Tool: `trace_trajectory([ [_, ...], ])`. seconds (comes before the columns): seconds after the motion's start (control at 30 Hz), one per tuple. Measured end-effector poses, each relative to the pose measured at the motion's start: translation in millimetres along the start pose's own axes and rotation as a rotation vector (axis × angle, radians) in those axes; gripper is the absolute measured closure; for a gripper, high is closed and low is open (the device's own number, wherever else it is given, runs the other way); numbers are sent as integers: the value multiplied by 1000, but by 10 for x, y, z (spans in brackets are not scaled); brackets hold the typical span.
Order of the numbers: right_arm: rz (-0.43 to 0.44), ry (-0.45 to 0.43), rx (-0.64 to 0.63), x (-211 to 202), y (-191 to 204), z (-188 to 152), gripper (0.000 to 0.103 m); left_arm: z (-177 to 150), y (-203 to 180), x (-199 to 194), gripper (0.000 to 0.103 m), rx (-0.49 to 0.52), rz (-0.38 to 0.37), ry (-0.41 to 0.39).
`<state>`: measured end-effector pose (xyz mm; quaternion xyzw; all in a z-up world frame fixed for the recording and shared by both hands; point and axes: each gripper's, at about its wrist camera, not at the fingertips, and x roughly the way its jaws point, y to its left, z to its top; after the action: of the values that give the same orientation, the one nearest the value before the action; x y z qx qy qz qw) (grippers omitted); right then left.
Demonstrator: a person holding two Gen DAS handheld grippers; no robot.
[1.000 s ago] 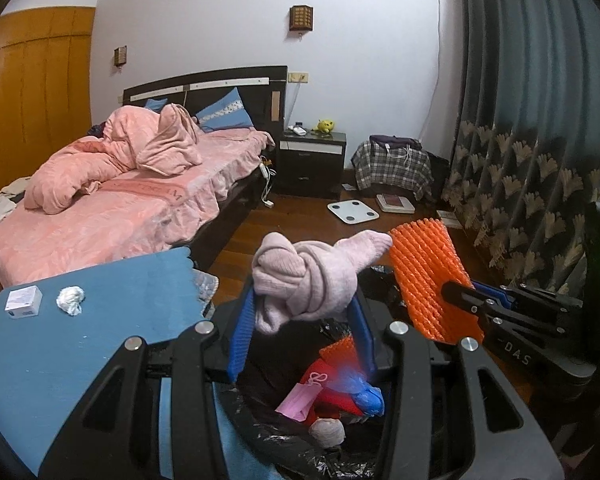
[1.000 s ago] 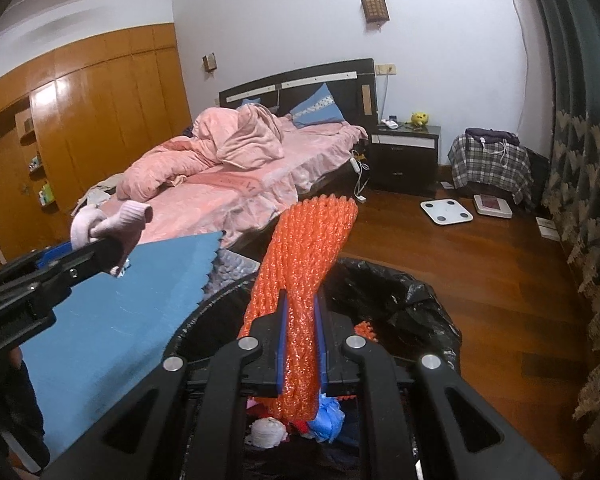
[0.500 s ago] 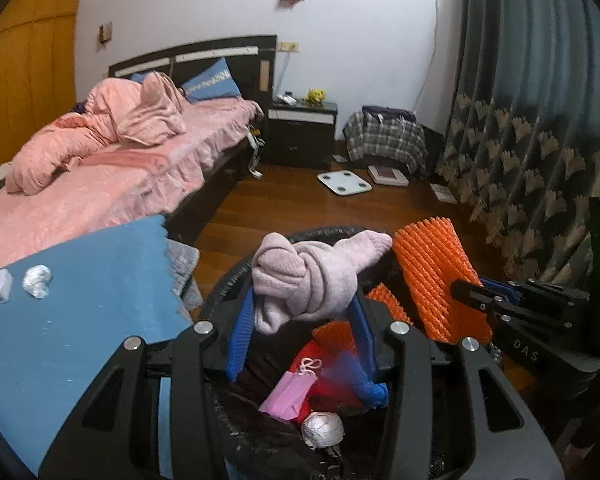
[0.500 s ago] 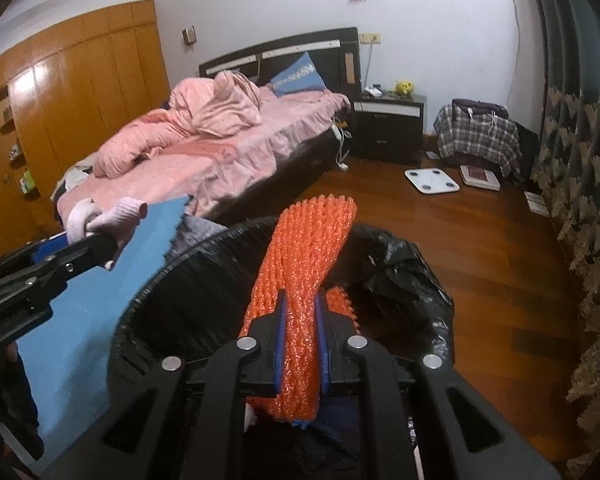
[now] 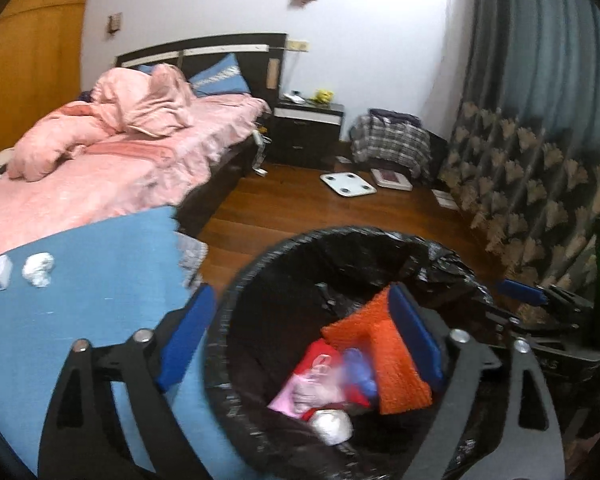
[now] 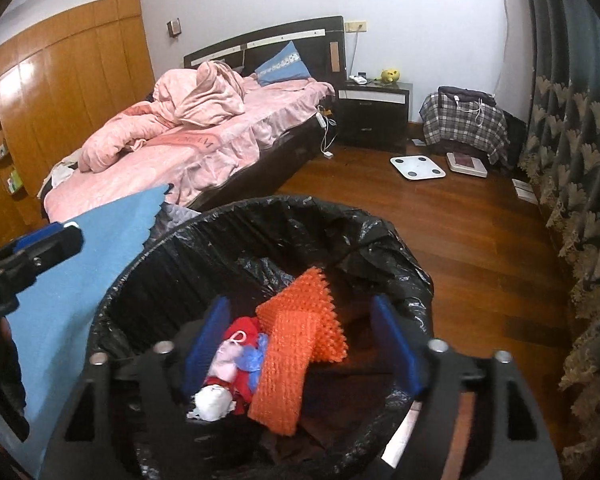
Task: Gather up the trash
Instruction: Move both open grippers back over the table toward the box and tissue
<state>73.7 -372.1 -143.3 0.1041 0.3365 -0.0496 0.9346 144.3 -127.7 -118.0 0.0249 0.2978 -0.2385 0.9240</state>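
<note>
Both hand-held grippers, left (image 5: 300,340) and right (image 6: 302,346), have just sprung wide, empty, over the bin (image 6: 228,216); knobbly orange foam (image 6: 296,344) lies inside. Only the left view shows crumpled paper (image 5: 38,268) on the blue tabletop (image 5: 80,280).

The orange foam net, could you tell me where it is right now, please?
In both wrist views the orange foam net lies inside the black-lined bin, right of the red and pink trash.

left tool (image 5: 300,336) opened | right tool (image 6: 300,344) opened | orange net (image 6: 296,356) dropped in bin (image 6: 260,216)
</note>
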Motion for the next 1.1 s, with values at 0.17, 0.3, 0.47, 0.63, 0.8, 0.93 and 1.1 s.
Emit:
trace_trajectory([
  [0.17,21,-62,-24,-138,236,94,6,73,286,-268,13,-38,66,-40],
  [0.3,37,-104,-61,-189,483,202,6,128,539,-544,12,-65,134,-72],
  [0.47,90,-136,-99,-193,889,380,6,175,856,-883,12,-96,218,-105],
  [0.63,140,-144,-132,-137,1313,493,6,180,1141,-1196,12,-117,292,-131],
  [0.8,174,-157,-158,-50,1781,538,6,158,1504,-1448,12,-142,360,-153],
  [0.93,199,-159,-192,76,2194,566,6,129,1792,-1568,12,-170,397,-167],
  [1.1,237,-153,-235,275,2676,574,6,78,2226,-1589,12,-206,451,-167],
])
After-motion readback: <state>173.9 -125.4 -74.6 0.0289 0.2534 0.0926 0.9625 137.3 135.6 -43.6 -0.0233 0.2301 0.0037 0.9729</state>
